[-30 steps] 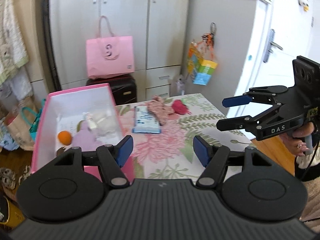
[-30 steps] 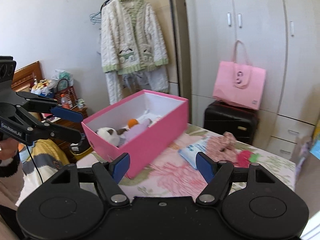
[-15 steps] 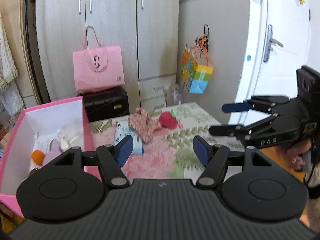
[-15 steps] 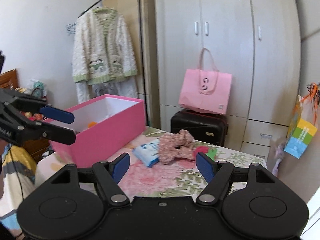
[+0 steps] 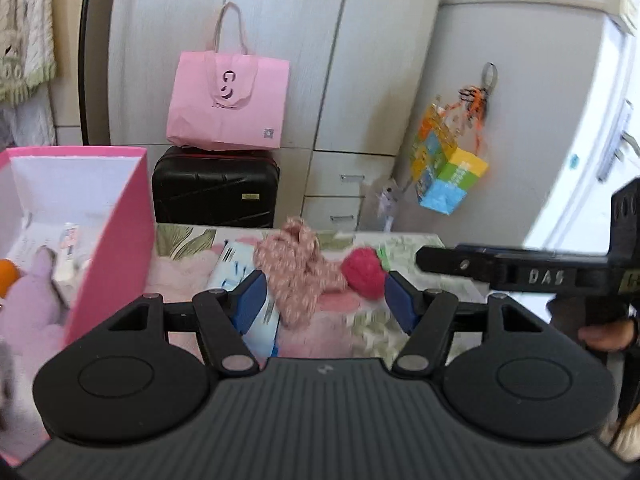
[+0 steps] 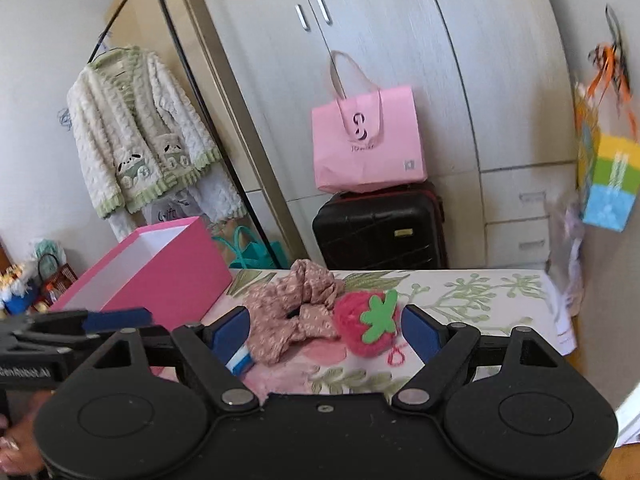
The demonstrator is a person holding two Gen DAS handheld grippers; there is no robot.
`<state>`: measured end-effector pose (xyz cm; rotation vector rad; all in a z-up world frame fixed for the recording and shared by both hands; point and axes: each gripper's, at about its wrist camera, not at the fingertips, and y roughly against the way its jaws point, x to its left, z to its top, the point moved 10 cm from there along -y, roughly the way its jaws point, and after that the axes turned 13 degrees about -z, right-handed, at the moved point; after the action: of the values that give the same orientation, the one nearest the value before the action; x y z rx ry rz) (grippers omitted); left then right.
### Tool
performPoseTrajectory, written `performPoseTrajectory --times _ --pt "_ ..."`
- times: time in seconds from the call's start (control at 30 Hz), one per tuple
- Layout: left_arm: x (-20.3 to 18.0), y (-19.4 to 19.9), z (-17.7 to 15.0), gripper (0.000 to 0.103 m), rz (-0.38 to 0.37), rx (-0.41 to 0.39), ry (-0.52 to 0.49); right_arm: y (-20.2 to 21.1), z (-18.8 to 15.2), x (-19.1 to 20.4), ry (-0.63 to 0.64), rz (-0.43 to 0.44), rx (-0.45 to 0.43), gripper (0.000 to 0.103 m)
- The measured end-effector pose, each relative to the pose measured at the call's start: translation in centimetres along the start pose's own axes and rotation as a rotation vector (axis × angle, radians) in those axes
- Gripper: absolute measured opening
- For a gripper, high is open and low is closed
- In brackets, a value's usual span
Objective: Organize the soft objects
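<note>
Both grippers have dropped toward the worktop [image 6: 460,288], and the right gripper [image 6: 324,330] has just been widening its jaws, nothing between them. The left gripper [image 5: 320,298] is also spread and empty. Just ahead lie the floral scrunchie [image 6: 294,308] and knitted strawberry [image 6: 368,326], side by side; the strawberry sits nearer the right gripper. The pink box [image 5: 116,240] stands left.

Both wrist views low and close over floral table [image 5: 372,332], facing wardrobe [image 6: 380,80], sharing scrunchie [image 6: 292,312]
</note>
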<state>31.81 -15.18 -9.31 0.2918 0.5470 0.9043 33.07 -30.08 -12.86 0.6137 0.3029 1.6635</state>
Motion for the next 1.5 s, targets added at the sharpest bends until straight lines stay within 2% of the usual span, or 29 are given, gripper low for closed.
performPoseTrajectory --times 0.1,0.2,0.33,0.43,0.6,0.7,0.87,0.93,1.03,1.2,1.23,1.33,1.43,1.5 --pt "0.7 -2.4 0.9 0.062 0.026 -0.011 0.031 -2.5 0.2 -0.5 0.009 0.002 0.024 0.079" --pt "1.8 -4.9 1.2 0.062 0.079 0.001 0.051 -4.3 -0.7 -0.3 0.098 -0.021 0.042 0.072" --pt "3.2 -8.3 0.8 0.062 0.118 0.045 0.092 -6.1 -1.7 0.5 0.198 -0.05 0.049 0.071" --pt "4.0 -9.9 0.7 0.062 0.178 0.043 0.049 -7.6 -1.9 0.3 0.186 -0.047 0.08 0.07" --pt "5.0 -11.5 -0.1 0.06 0.209 0.066 0.018 -9.0 -2.5 -1.0 0.174 -0.068 0.109 0.057" --pt "4.9 -12.2 -0.6 0.06 0.2 0.084 -0.019 -9.2 -2.9 -1.6 0.167 -0.06 0.11 0.049" --pt "3.2 -12.5 -1.3 0.06 0.113 0.105 -0.133 -8.0 -2.9 -2.2 0.172 -0.097 0.07 0.045" --pt "2.9 -12.7 -1.6 0.06 0.093 0.111 -0.136 -7.3 -3.2 -2.4 0.2 -0.122 0.054 0.045" --pt "2.8 -13.2 -2.0 0.064 0.107 0.115 -0.138 -6.4 -3.5 -2.4 0.22 -0.143 0.037 0.045" --pt "2.8 -13.7 -2.2 0.064 0.165 0.121 -0.17 -6.0 -4.1 -2.5 0.218 -0.148 0.039 0.045" --pt "2.8 -13.9 -2.3 0.061 0.182 0.123 -0.179 -6.0 -4.2 -2.5 0.216 -0.15 0.041 0.045" --pt "2.6 -14.1 -2.6 0.034 0.276 0.125 -0.262 -6.0 -4.1 -2.5 0.197 -0.149 0.044 0.045" --pt "2.3 -13.9 -2.7 0.025 0.287 0.11 -0.278 -5.7 -4.3 -2.6 0.173 -0.145 0.046 0.045" --pt "2.4 -13.8 -2.5 0.022 0.285 0.106 -0.264 -5.4 -4.4 -2.4 0.17 -0.147 0.04 0.045"
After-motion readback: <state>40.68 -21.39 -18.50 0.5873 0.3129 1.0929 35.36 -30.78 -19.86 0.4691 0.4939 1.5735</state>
